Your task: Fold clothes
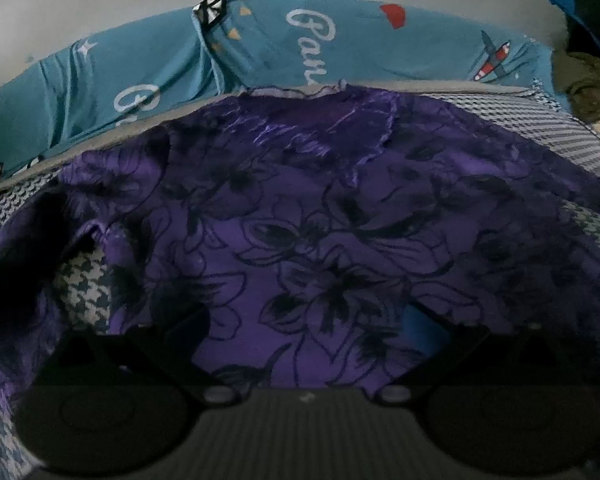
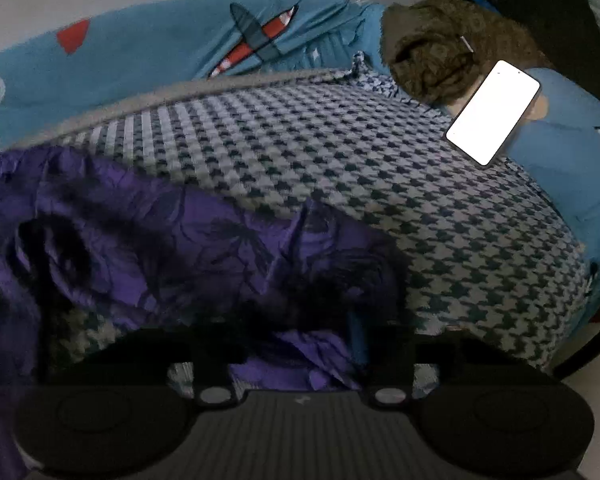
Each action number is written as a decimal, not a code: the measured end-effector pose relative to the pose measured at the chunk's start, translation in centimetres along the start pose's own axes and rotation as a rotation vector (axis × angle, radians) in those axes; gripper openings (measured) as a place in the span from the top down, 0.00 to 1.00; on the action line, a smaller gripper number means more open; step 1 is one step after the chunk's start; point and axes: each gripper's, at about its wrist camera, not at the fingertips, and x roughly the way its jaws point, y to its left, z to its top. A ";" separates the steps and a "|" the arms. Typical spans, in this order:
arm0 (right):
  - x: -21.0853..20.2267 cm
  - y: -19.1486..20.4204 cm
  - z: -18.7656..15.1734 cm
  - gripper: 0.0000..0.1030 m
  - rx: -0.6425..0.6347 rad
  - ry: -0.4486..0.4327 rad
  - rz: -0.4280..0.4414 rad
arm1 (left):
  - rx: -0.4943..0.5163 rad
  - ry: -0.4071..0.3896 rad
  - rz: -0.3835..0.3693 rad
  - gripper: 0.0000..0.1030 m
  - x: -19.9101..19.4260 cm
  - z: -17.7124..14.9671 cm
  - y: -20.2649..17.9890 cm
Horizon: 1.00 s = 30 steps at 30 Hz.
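Here, a purple floral garment [image 1: 300, 240] lies spread and crumpled on a houndstooth blanket [image 2: 380, 184], which covers a bed with a teal printed sheet [image 1: 260, 44]. The left gripper [image 1: 304, 320] hovers over the cloth, its dark fingers spread wide apart, released. The right gripper [image 2: 300, 340] sits at the garment's edge, jaws narrow with purple cloth bunched between them, apparently grasping it. A white phone [image 2: 494, 112] rests near an olive bundle [image 2: 432, 48].

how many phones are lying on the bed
1. The phone, screen lit white, lies at the far right edge of the houndstooth blanket, beside the olive-brown cloth bundle. Others could be hidden under fabric.
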 end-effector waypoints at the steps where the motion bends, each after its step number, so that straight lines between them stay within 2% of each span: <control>1: 0.0 -0.1 0.1 0.84 0.011 -0.010 -0.002 | 0.001 -0.002 -0.001 0.00 -0.1 0.0 -0.1; 3: -0.1 -0.4 0.5 0.92 0.059 -0.015 0.001 | -0.002 -0.002 -0.009 0.00 -0.1 0.0 -0.2; 7: -1.1 -1.6 1.4 0.92 0.186 -0.074 0.036 | -0.007 -0.008 -0.020 0.00 -0.3 0.0 -0.3; 11: -2.5 -2.3 2.1 0.92 0.296 -0.142 0.119 | -0.002 -0.011 -0.019 0.00 -0.2 0.0 -0.6; 16: -3.4 -2.3 2.9 0.92 0.371 -0.179 0.213 | -0.002 -0.002 -0.019 0.00 0.1 -0.2 -0.8; 22: -3.2 -1.0 4.1 0.92 0.431 -0.198 0.296 | -0.010 0.008 -0.025 0.00 0.3 -0.3 -0.7; 30: -2.1 2.9 6.0 0.92 0.511 -0.214 0.431 | -0.035 0.017 -0.023 0.00 0.6 -0.2 -0.3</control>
